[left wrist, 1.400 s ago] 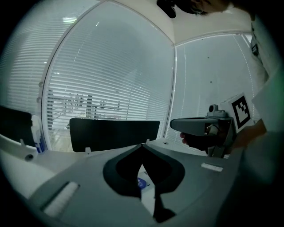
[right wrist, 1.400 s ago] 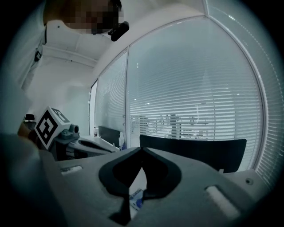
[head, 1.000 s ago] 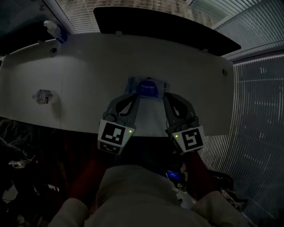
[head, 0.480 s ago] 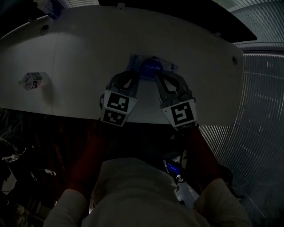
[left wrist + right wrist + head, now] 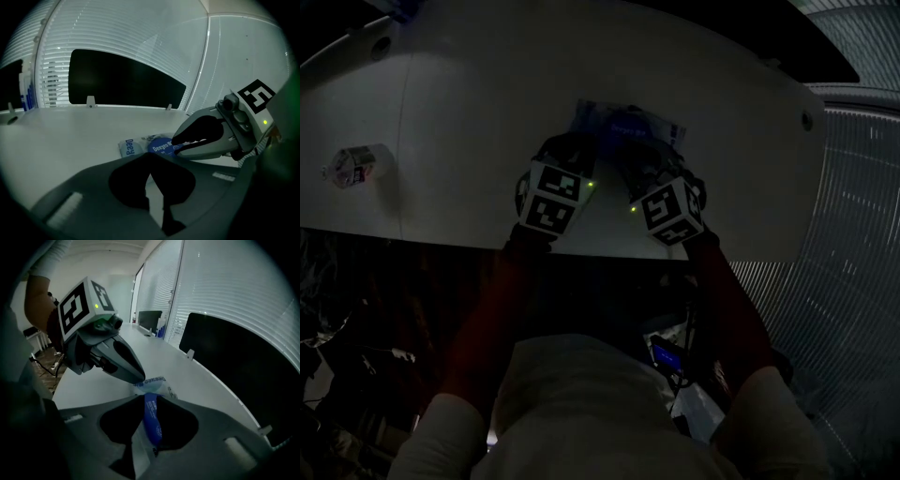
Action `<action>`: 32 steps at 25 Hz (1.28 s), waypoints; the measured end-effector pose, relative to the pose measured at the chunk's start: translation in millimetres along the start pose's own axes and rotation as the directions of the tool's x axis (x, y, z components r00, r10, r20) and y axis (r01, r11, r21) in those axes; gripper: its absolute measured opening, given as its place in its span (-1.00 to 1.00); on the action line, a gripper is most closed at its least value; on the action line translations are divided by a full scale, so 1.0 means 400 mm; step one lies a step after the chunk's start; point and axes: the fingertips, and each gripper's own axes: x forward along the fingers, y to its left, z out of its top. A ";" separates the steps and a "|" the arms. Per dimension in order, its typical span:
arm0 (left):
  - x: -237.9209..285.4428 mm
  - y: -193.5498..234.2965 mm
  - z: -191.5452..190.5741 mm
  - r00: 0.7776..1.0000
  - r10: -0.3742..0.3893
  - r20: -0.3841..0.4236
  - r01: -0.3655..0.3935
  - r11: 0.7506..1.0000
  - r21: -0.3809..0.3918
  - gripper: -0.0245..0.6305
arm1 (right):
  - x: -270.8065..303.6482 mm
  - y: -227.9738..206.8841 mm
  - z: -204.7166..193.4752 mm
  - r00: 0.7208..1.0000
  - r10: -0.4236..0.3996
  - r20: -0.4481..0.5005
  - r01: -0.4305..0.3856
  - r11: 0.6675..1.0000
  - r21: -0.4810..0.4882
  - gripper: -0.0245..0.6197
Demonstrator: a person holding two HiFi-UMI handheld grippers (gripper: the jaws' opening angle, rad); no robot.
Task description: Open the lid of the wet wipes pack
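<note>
Both grippers have moved forward since half a second ago and now stand steeply tipped over the one pack of wet wipes (image 5: 592, 117). Their two marker cubes are bunched close behind it, where before the jaws lay stretched out on either side of it. That makes two grippers, one pack and one blue lid.

The pack lies flat on the white table (image 5: 478, 89), towards the far edge and right of its middle.

The left gripper (image 5: 138, 378) has its jaws clenched together into a narrow point. That point rests on the near end of the pack, beside the printed label. Whether any wrapper is pinched between them cannot be told.

The right gripper (image 5: 176, 146) is clamped on the lid (image 5: 152, 420). In its own view the blue flap stands on edge between the two jaws, lifted off the pale wrapper below it.

The tips of the two grippers are just beside each other on the pack. One green light (image 5: 592, 185) glows on the left gripper and a second (image 5: 632, 209) on the right.

One small pale object (image 5: 356, 164) lies well apart at the table's left end. One dark screen (image 5: 122, 79) stands along the far edge.
</note>
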 end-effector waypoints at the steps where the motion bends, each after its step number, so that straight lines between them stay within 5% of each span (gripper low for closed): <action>1: 0.005 0.003 -0.004 1.000 0.000 -0.004 0.000 1.000 -0.006 -0.92 | 0.009 0.004 -0.006 1.000 0.010 -0.010 -0.010 1.000 -0.005 -0.68; 14: 0.062 0.028 -0.059 0.991 0.023 -0.135 -0.028 0.999 -0.036 -0.92 | 0.066 0.020 -0.031 0.995 0.062 -0.077 -0.073 0.987 -0.146 -0.62; 32: 0.070 0.021 -0.017 0.993 -0.004 -0.116 -0.002 0.999 -0.047 -0.92 | 0.075 0.034 -0.035 0.988 0.117 -0.104 -0.133 0.978 -0.163 -0.62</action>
